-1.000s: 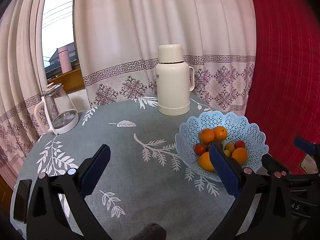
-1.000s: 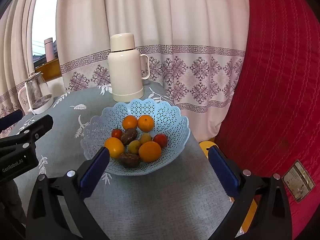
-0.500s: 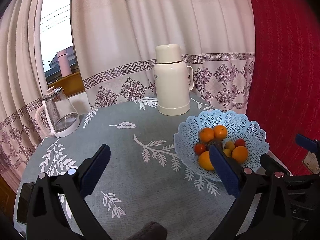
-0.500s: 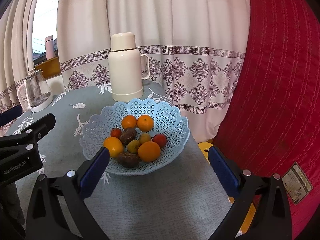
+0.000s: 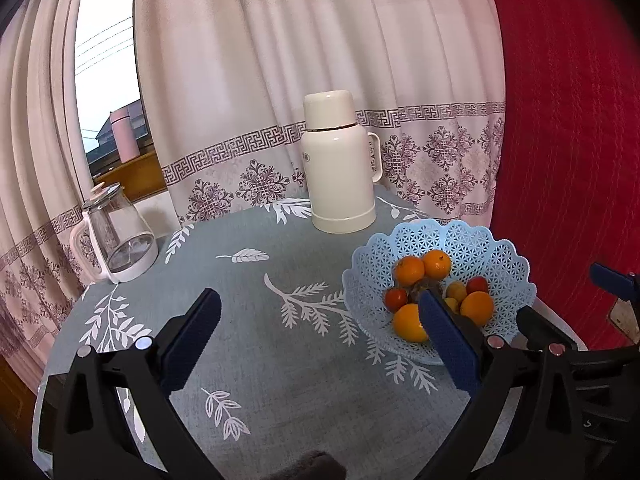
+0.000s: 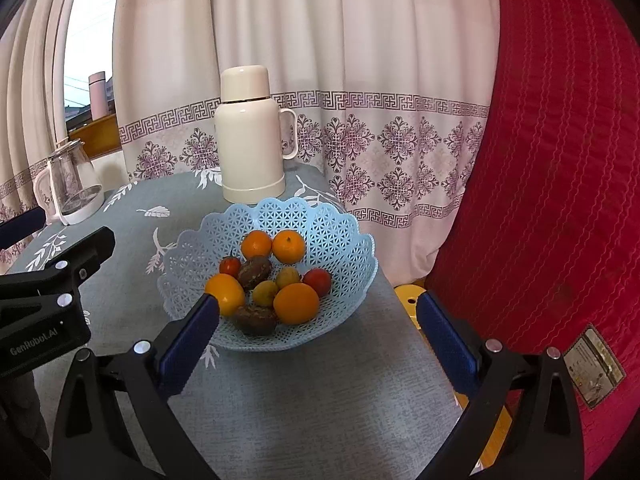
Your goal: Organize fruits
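A light blue lattice basket (image 6: 344,248) sits on the round grey table and holds several fruits: oranges (image 6: 296,303), small red ones (image 6: 318,281), yellow-green ones (image 6: 265,292) and dark brown ones (image 6: 255,318). My right gripper (image 6: 320,340) is open and empty, hovering just in front of the basket. My left gripper (image 5: 320,340) is open and empty over the table's middle; the basket (image 5: 508,256) lies to its right, partly behind its right finger. The left gripper's body also shows in the right wrist view (image 6: 52,292).
A cream thermos flask (image 6: 250,136) stands behind the basket near the curtain. A glass kettle (image 5: 116,232) stands at the table's far left. A red quilted surface (image 6: 560,160) rises close on the right, with a yellow stool (image 6: 412,298) below the table edge.
Both grippers have drifted slightly; the left view has shifted a little so the table and basket sit somewhat further off. Both stay open and empty.
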Demonstrator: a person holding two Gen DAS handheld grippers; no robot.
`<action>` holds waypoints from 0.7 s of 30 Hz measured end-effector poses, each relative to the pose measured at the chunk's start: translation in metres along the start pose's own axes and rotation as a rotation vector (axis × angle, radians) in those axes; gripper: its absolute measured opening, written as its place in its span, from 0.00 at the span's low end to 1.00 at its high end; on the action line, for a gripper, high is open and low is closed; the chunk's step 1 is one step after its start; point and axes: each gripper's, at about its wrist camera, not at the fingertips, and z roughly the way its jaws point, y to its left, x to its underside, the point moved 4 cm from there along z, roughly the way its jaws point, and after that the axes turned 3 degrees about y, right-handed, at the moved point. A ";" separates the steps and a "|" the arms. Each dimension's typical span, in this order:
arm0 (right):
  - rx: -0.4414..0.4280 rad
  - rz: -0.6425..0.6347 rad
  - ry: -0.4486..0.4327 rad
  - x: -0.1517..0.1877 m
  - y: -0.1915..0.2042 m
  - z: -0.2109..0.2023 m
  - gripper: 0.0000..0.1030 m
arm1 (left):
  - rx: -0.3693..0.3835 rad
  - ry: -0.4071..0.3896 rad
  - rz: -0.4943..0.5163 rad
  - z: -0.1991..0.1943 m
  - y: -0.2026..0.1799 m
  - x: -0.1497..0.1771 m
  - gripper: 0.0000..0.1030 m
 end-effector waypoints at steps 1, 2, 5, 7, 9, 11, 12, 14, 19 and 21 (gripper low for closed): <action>0.000 0.000 0.000 0.000 0.000 0.000 0.95 | 0.001 -0.002 0.005 0.000 -0.001 0.000 0.98; 0.001 0.000 0.000 0.000 0.000 0.000 0.95 | 0.004 -0.003 0.007 -0.001 -0.002 -0.001 0.98; 0.001 0.001 0.001 0.000 -0.001 0.000 0.95 | 0.013 -0.007 0.012 -0.002 -0.005 -0.001 0.98; 0.003 0.004 0.003 0.000 -0.002 0.001 0.95 | 0.013 -0.012 0.016 -0.003 -0.006 -0.001 0.98; 0.005 0.005 0.003 0.000 -0.002 0.000 0.95 | 0.011 -0.018 0.019 -0.003 -0.007 -0.001 0.98; 0.007 0.005 0.003 0.000 -0.002 0.000 0.95 | 0.011 -0.022 0.017 -0.004 -0.006 -0.001 0.98; 0.006 0.005 0.003 0.000 -0.002 0.000 0.95 | 0.011 -0.023 0.017 -0.004 -0.006 -0.001 0.98; 0.007 0.004 0.003 0.000 -0.002 0.000 0.95 | 0.009 -0.023 0.017 -0.005 -0.006 -0.001 0.98; 0.006 0.003 0.006 0.002 -0.002 0.001 0.95 | 0.011 -0.017 0.018 -0.004 -0.005 0.000 0.98; 0.004 0.002 0.008 0.002 -0.001 0.000 0.95 | 0.011 -0.010 0.009 -0.003 -0.003 0.000 0.98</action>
